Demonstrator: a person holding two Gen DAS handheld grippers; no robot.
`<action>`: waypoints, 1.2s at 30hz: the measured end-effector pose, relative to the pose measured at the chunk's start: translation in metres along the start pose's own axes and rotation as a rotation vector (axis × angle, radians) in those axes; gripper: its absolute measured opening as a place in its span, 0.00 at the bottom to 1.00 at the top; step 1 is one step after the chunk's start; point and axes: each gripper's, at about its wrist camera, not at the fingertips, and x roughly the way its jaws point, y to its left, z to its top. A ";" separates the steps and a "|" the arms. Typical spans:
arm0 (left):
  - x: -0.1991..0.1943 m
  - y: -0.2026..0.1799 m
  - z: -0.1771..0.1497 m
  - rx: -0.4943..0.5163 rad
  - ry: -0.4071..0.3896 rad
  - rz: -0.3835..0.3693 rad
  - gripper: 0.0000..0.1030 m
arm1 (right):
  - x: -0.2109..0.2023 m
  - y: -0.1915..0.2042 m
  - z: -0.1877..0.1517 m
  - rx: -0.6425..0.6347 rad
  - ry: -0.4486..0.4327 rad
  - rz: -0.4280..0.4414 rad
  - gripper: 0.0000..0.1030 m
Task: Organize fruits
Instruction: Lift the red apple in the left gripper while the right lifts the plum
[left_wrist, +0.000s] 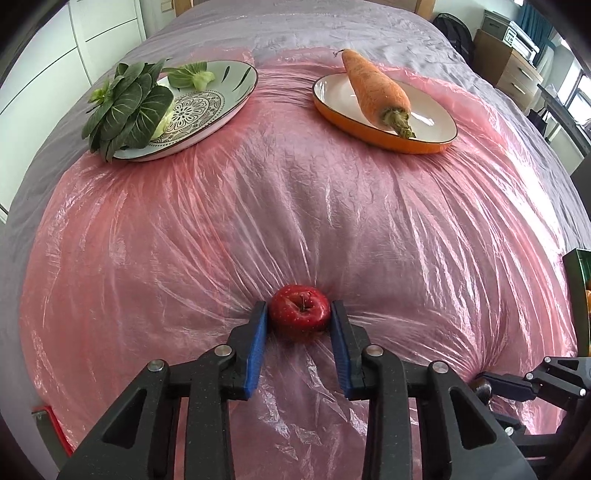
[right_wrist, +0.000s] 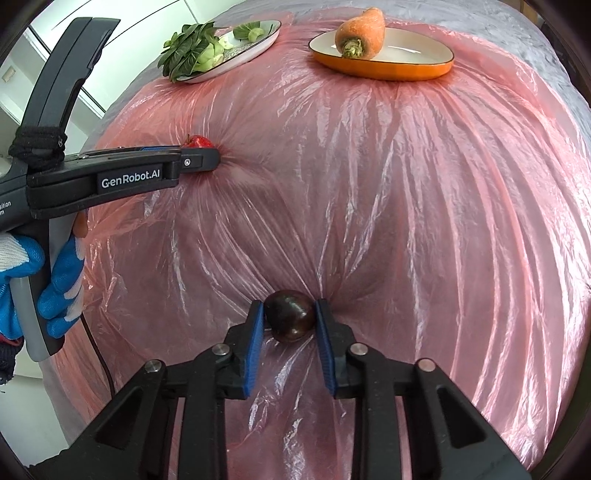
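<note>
While the left gripper (left_wrist: 299, 314) pinches the red apple (left_wrist: 299, 309) and the right gripper (right_wrist: 289, 320) clamps the dark plum (right_wrist: 289, 318), both near of the orange dish (right_wrist: 380, 61), either round fruit could slip on lifting.

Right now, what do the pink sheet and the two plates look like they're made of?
Pink sheet: thin translucent plastic film, glossy, creased. Patterned plate and orange-rimmed plate: probably glazed ceramic, smooth with a sheen; melamine can't be excluded.

A bedroom at home: a bed (left_wrist: 295, 33) in grey cover, white wardrobe (left_wrist: 55, 55) at ten o'clock, wooden drawers (left_wrist: 517, 70) at two o'clock.
</note>
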 end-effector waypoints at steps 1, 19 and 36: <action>-0.001 0.000 0.000 -0.001 -0.002 0.000 0.28 | -0.001 -0.001 0.000 0.004 0.001 0.008 0.29; -0.034 0.007 0.004 -0.023 -0.053 -0.008 0.27 | -0.023 0.001 0.000 0.030 -0.018 0.049 0.29; -0.054 0.001 -0.002 -0.013 -0.071 0.001 0.27 | -0.052 0.004 -0.008 0.057 -0.058 0.055 0.29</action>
